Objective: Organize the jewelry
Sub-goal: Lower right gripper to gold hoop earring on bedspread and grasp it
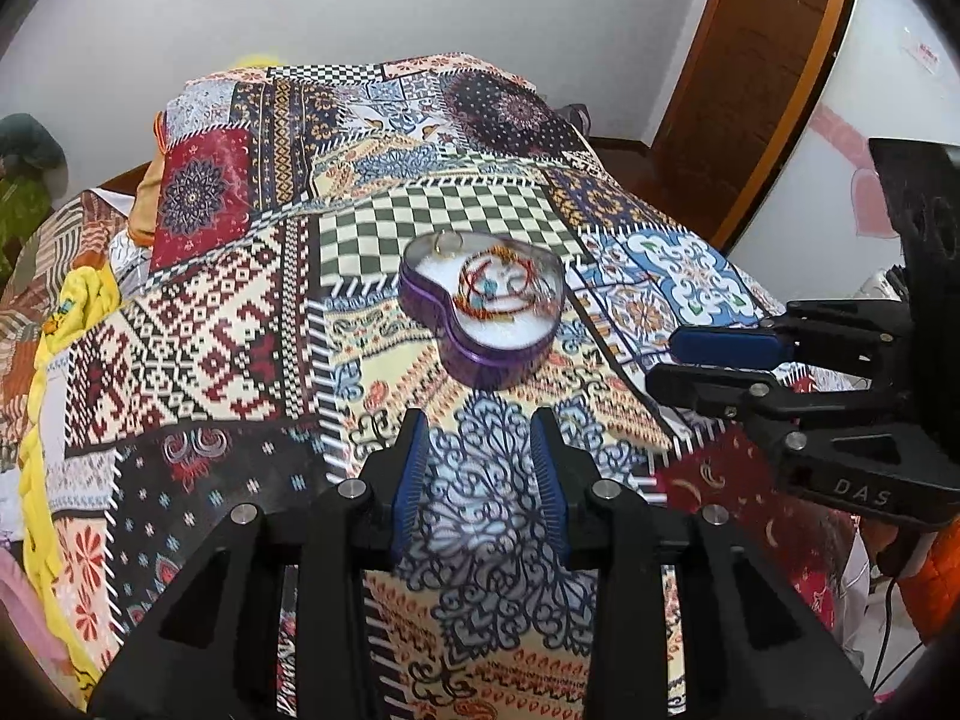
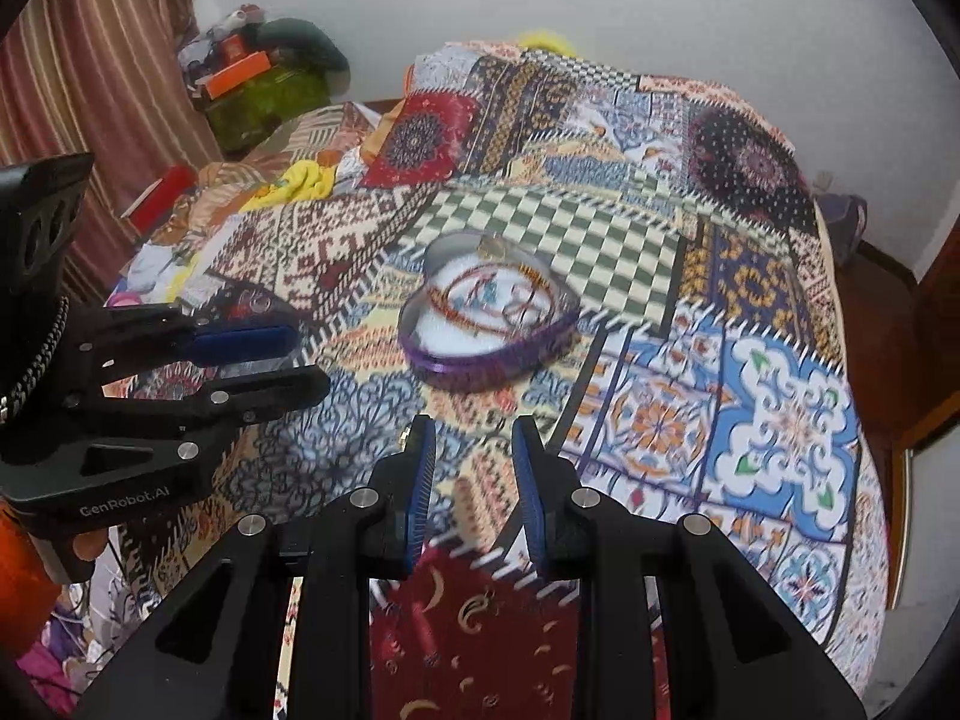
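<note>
A purple heart-shaped tin with a white lining stands on the patterned bedspread. Red and gold bangles lie tangled in it, and a small gold piece rests in its far lobe. My left gripper hovers just short of the tin, open, with only cloth showing between its blue pads. It also shows at the left of the right wrist view. My right gripper is open with a narrow gap and nothing in it, near side of the tin; in the left wrist view it stands at the right.
The patchwork bedspread covers the whole bed. Yellow cloth bunches along its left edge. A wooden door stands at the right. Boxes and green bags are piled by the striped curtain.
</note>
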A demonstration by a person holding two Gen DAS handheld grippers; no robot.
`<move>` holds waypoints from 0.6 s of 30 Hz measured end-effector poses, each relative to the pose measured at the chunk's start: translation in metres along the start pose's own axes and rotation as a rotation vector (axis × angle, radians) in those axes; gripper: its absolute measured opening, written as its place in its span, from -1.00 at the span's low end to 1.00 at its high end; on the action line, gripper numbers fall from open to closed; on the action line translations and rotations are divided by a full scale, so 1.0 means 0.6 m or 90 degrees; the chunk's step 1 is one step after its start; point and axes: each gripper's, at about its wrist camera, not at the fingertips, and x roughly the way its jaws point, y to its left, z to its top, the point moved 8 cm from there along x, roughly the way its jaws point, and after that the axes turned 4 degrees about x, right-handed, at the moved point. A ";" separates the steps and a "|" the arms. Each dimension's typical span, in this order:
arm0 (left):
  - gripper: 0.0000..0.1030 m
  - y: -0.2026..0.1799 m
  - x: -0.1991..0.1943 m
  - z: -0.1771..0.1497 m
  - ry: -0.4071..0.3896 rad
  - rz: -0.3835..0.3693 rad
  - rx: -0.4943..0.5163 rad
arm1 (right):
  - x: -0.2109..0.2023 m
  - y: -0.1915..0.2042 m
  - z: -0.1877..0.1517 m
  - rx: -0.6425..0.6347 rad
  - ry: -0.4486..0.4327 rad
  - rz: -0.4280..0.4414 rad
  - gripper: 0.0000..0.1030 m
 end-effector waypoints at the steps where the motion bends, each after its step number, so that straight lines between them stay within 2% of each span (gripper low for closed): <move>1: -0.34 0.000 0.001 -0.004 0.002 -0.001 -0.003 | 0.003 0.002 -0.004 -0.001 0.006 0.001 -0.54; 11: -0.34 0.033 0.019 -0.039 0.030 0.008 -0.032 | 0.060 0.042 -0.028 -0.048 0.067 0.010 -0.54; 16: -0.34 0.049 0.026 -0.045 0.030 0.012 -0.045 | 0.089 0.048 -0.028 -0.078 0.099 -0.004 -0.54; 18: -0.34 0.052 0.030 -0.046 0.032 0.011 -0.048 | 0.093 0.050 -0.024 -0.089 0.103 -0.004 -0.46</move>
